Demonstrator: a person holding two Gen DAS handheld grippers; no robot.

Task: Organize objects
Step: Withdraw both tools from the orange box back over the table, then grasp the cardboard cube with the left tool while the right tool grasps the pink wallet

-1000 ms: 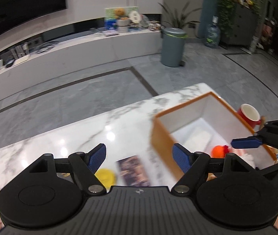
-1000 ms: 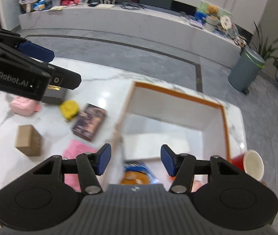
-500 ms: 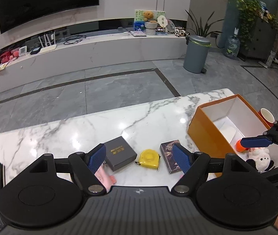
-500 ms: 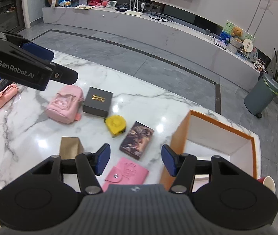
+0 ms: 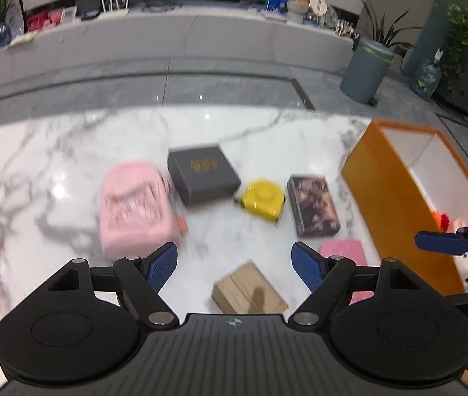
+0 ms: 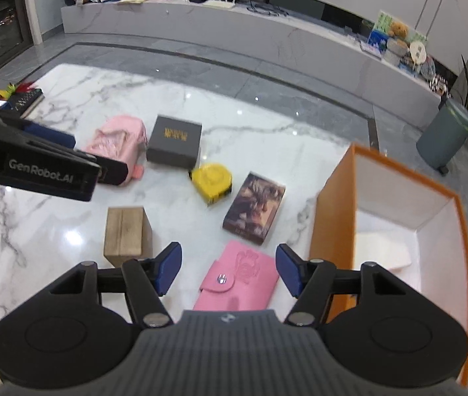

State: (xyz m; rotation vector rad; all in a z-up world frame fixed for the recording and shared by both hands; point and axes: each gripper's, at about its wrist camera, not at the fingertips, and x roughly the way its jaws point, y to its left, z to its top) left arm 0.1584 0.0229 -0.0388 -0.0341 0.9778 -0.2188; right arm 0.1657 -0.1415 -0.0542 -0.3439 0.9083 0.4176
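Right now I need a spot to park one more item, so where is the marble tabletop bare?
Bare marble lies beyond the dark gift box to the tabletop's far edge, and left of the cardboard box. The middle is crowded: pink backpack, yellow tape measure, book, pink wallet, beside the orange box.

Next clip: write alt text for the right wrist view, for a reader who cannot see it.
The open right gripper hovers empty above a pink wallet on a white marble table. Beyond lie a wooden block, card box, yellow tape measure, dark gift box and pink backpack. An open orange storage box stands right; the left gripper enters from the left.
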